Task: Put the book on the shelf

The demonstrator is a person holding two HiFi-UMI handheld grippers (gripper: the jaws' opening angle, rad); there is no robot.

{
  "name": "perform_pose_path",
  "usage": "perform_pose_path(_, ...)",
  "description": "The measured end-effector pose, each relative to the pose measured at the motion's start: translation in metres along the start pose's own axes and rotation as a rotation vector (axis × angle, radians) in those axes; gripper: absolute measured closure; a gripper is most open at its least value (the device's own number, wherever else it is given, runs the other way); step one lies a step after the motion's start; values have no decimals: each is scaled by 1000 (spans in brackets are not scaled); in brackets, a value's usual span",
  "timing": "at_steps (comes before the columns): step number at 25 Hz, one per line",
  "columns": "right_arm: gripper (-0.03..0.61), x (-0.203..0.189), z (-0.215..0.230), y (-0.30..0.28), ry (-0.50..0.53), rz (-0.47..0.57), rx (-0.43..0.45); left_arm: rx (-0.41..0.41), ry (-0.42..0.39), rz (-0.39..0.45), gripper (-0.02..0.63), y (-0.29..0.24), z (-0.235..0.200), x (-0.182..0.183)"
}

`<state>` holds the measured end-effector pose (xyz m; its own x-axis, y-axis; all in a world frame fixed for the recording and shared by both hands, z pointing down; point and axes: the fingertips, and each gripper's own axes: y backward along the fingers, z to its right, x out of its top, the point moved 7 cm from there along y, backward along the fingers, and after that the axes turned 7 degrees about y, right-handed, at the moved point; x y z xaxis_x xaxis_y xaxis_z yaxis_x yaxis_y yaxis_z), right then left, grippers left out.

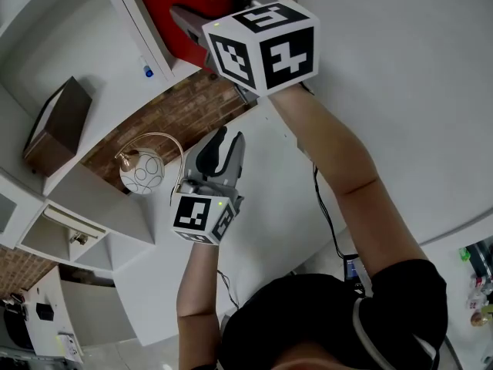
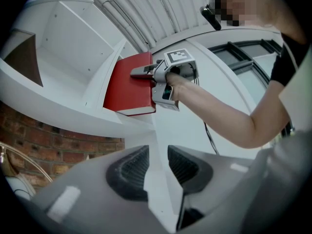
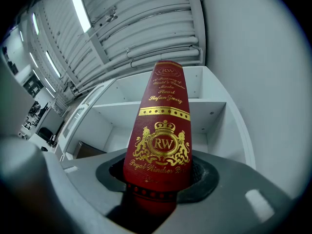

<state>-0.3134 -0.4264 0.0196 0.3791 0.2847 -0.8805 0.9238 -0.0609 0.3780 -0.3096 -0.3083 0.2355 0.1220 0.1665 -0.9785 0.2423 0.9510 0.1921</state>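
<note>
The right gripper [image 3: 158, 179] is pinching the red book [image 3: 163, 126] at its near end, with the book's long axis pointing up the frame into the white shelf [image 3: 217, 113] at upper centre. The left gripper [image 2: 156, 165] is hanging lower, its jaws spread on nothing, well apart from the book.

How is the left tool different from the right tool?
The right tool is shut on the red book; the left tool is open with nothing between its jaws. The right tool is up at the white shelf; the left tool is back from it, nearer the person. Both are grey, and each carries a black-and-white marker cube.
</note>
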Motion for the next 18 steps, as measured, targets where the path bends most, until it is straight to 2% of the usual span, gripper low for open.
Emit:
perform_pose_path(9,344,-3,7,-12,-20,-12,58,11,-9,-12,500,-13,-4,2)
perform_pose_path(18,337,-5,3,-30,-30,-20,74,31,-19,-19,500,-23,-14,10)
